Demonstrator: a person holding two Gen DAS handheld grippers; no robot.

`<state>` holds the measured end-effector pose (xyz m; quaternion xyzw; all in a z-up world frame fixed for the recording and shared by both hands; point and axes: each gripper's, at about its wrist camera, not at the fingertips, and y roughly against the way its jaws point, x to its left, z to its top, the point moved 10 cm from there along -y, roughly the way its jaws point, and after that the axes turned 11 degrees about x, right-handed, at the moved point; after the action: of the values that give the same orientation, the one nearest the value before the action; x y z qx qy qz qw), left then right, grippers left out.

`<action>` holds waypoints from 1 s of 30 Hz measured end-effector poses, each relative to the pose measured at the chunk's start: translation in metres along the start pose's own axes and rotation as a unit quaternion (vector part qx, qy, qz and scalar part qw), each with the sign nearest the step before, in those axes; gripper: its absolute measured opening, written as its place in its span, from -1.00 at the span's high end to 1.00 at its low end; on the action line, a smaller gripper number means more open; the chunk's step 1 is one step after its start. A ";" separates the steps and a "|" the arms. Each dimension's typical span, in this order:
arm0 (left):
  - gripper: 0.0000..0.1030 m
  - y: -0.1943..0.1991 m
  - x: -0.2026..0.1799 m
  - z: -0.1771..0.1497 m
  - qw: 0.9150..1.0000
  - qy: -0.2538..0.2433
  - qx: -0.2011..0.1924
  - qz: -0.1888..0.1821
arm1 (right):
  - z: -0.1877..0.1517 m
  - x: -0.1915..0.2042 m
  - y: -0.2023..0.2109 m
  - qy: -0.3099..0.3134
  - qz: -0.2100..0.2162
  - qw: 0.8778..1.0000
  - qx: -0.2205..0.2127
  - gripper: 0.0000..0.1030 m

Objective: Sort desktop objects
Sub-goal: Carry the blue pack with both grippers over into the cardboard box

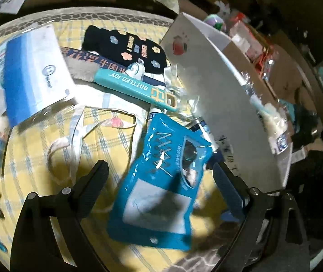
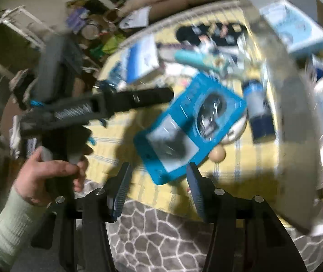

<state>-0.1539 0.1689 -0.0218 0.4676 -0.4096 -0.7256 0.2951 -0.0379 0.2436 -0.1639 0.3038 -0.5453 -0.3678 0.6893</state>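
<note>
We see the blue pouch lying flat on the yellow checked cloth of the table, its lower end between the spread fingers of our left hand-held gripper, which do not touch it. Our right hand-held gripper is also spread, hanging just short of the pouch's near corner and pinching nothing. Beyond the pouch lie a teal "BOTTLED JOY" box, a black flowered case and a blue-and-white packet. A white carton stands just right of the pouch. Our left hand grips the left tool's handle. The right wrist view is blurred.
</note>
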 end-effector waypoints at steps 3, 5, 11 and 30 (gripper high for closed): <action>-0.80 -0.015 0.003 0.006 1.000 -0.009 0.016 0.014 | 0.002 -0.019 -0.019 -0.049 -0.003 0.999 0.003 -0.03; -0.80 -0.025 0.003 0.006 0.999 -0.020 0.027 0.018 | 0.007 -0.033 -0.028 -0.071 -0.012 0.997 0.002 -0.03; -0.53 -0.049 0.001 -0.007 0.998 -0.030 0.055 -0.011 | 0.021 -0.054 -0.044 -0.085 -0.023 0.996 -0.003 -0.04; -0.15 0.024 -0.035 -0.015 0.991 0.041 -0.021 -0.125 | 0.049 -0.007 0.016 0.027 -0.019 0.998 -0.054 0.25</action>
<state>-0.1256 0.1802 0.0112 0.5380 -0.3204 -0.7455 0.2285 -0.0837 0.2574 -0.1440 0.2866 -0.5000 -0.4014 0.7119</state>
